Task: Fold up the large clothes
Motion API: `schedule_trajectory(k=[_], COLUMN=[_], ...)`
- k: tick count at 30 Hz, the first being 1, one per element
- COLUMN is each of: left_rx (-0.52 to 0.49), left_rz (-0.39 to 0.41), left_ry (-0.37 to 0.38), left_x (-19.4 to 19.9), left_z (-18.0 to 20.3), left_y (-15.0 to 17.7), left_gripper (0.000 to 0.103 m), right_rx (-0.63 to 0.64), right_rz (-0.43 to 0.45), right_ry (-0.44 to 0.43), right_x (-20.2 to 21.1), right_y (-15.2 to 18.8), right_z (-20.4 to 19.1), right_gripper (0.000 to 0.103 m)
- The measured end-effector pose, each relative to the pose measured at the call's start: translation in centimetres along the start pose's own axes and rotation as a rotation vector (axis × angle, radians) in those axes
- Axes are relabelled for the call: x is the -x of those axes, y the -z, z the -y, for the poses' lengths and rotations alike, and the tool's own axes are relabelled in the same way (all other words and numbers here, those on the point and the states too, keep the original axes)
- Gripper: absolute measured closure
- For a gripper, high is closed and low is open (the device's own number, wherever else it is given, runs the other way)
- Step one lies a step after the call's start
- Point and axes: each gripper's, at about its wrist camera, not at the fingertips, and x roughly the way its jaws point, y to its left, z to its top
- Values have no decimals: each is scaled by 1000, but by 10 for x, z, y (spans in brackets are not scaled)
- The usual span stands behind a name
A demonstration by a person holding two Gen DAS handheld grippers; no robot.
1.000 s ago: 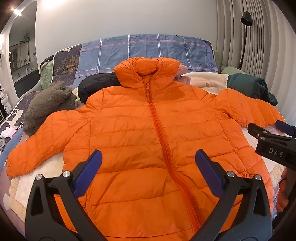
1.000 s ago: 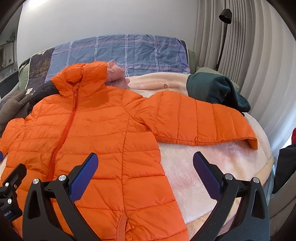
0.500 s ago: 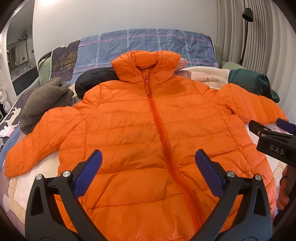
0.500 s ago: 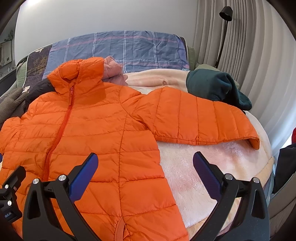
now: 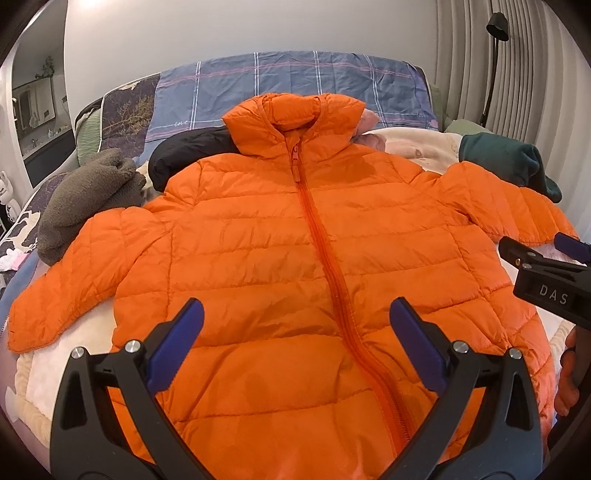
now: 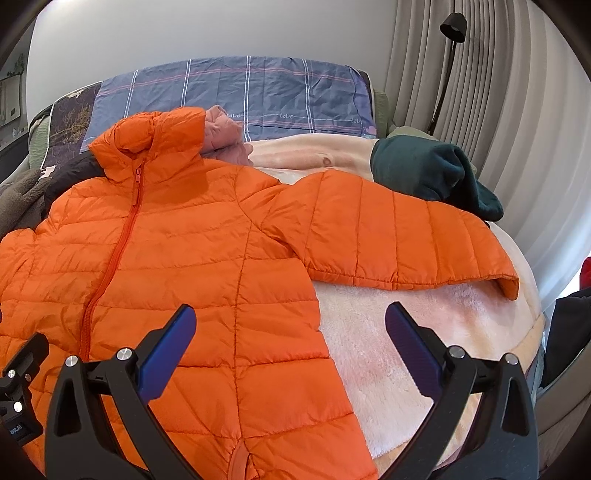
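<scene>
bed [image 5: 424, 140] unchanged, orange jacket [image 5: 280, 258] nearer

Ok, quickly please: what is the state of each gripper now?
Left gripper: open, holding nothing, above the orange jacket.
Right gripper: open, holding nothing.

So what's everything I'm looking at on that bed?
puffer jacket: one, orange, spread flat, zipped, mid-bed
blanket: one, pale pink, under jacket
fleece: one, grey-brown, bed's left
dark garment: one, black, behind jacket's shoulder
green garment: one, dark green, bed's right
pink garment: one, beside collar
pillows: blue plaid, at headboard
floor lamp: one, black, by curtains
left gripper: open, above hem
right gripper: open, above jacket's side edge
</scene>
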Motion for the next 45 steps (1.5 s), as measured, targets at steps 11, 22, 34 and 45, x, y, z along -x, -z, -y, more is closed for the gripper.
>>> schedule_trajectory(k=[11,22,34,45], left_rx=[16,-8,-48,-12], left_rz=[9,36,50,43], left_ry=[17,1,-1,46], left_x=[4,15,14,-16], left_z=[-7,-6,-4,-47], left_y=[0,-2,-6,-84], left_gripper=[2,2,2,2], right_rx=[6,12,33,126], right_rz=[12,34,48,91], right_ry=[-1,-4,-12,-258], right_x=[6,16,17,2], right_y=[0,-1,-6,-64], right_z=[-2,-3,-8,-16], right_gripper=[1,1,1,1])
